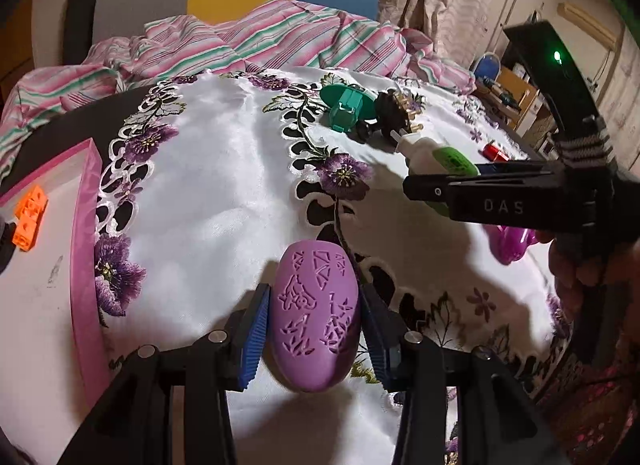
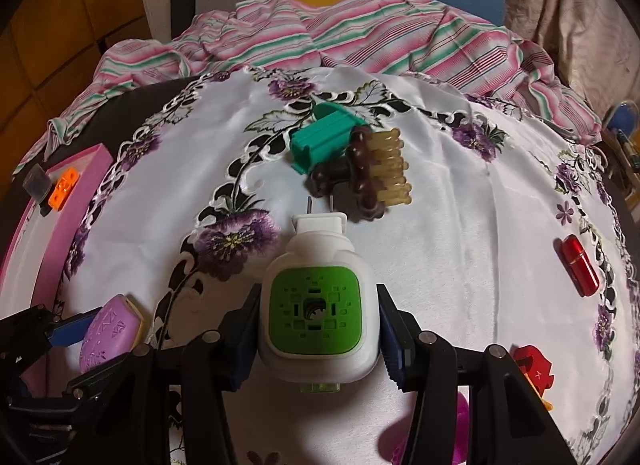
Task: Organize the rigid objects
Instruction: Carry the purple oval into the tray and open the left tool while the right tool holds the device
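My left gripper [image 1: 314,321] is shut on a purple oval case [image 1: 316,317] with cut-out patterns, over the white flowered cloth. It also shows in the right wrist view [image 2: 108,339]. My right gripper [image 2: 318,329] is shut on a white and green plug-in device [image 2: 318,305], prongs pointing forward. In the left wrist view that gripper [image 1: 424,189] holds the device [image 1: 444,159] at the right. A green plastic part [image 2: 320,137] and a brown massage brush [image 2: 372,169] lie together further back on the cloth.
A pink-rimmed tray [image 1: 86,233] at the left holds an orange block [image 1: 30,217]. A red cylinder [image 2: 580,265], a red piece [image 2: 534,367] and a magenta object [image 1: 514,241] lie on the right. Striped fabric [image 2: 360,25] is bunched at the back.
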Tool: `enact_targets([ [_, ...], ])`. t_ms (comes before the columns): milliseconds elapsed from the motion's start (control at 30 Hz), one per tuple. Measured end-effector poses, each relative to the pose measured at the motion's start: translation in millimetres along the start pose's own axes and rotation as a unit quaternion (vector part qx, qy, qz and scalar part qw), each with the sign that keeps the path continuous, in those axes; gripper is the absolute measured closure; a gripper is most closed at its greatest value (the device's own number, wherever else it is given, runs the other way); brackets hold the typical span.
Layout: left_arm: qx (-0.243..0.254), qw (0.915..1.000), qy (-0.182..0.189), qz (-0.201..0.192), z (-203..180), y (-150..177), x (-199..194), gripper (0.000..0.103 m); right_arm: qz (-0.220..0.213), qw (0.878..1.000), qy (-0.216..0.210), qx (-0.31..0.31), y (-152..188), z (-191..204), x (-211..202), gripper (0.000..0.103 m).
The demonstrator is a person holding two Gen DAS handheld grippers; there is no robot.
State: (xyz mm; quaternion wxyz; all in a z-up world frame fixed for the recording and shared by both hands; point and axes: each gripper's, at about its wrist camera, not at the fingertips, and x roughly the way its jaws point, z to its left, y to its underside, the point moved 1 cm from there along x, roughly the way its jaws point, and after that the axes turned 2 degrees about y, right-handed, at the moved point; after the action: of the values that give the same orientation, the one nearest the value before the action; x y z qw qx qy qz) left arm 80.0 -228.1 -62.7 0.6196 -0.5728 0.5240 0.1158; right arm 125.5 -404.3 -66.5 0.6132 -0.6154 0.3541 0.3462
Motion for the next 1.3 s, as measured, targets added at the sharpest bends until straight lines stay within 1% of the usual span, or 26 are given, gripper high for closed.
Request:
enact_targets([
  [100,0.018,0.9996,-0.018,0.009,-5.7,-3.6,5.1,0.059,0.007,1.0,-0.004,0.004,0.7,-2.0,2.7,0.051],
  [167,0.032,0.9992,-0.022,0.009,-8.1,-4.0,5.6,0.059,0.008,1.0,-0.001,0.003,1.2,-2.6,3.3,0.051],
  [233,0.02,0.9997,-0.011,0.004,-5.4,-2.4,0.9,0.059,0.007,1.0,0.001,0.002,1.3,-2.5,2.8,0.051],
  [300,-0.004,0.9999,0.005,-0.009,0.6,-1.2,-7.9,0.059,0.004,1.0,-0.004,0.003,0.2,-2.1,2.1,0.051],
  [400,-0.019,0.9994,0.011,-0.027,7.1,-2.6,-22.8,0.059,-0.001,1.0,-0.006,-0.004,-0.6,1.7,1.1,0.051],
  [567,-0.048,0.9971,0.009,-0.058,28.0,-8.5,-49.4,0.059,0.007,1.0,-0.004,-0.023,0.7,9.5,4.4,0.051],
  [733,-0.091,0.9923,-0.011,-0.083,66.1,-13.1,-72.7,0.059,-0.01,1.0,-0.008,-0.019,-0.9,14.3,-2.8,0.051],
  [833,-0.121,0.9886,-0.022,-0.087,94.4,-14.0,-77.1,0.059,-0.013,1.0,-0.021,-0.019,-1.1,25.1,-5.6,0.051],
  [967,-0.163,0.9822,-0.036,-0.086,135.1,-14.1,-76.6,0.059,-0.024,0.999,-0.038,-0.031,-0.9,45.8,-10.9,0.051],
  [1100,-0.182,0.9792,-0.056,-0.071,168.1,-11.6,-69.3,0.059,-0.027,0.998,-0.045,-0.04,0.5,62.0,-14.0,0.051],
  [1167,-0.195,0.9765,-0.066,-0.064,182.9,-6.0,-67.9,0.059,-0.026,0.998,-0.049,-0.038,1.1,68.2,-15.4,0.051],
  [1300,-0.221,0.9711,-0.069,-0.058,200.9,8.3,-71.0,0.059,-0.03,0.997,-0.069,-0.027,-1.9,81.4,-18.6,0.051],
])
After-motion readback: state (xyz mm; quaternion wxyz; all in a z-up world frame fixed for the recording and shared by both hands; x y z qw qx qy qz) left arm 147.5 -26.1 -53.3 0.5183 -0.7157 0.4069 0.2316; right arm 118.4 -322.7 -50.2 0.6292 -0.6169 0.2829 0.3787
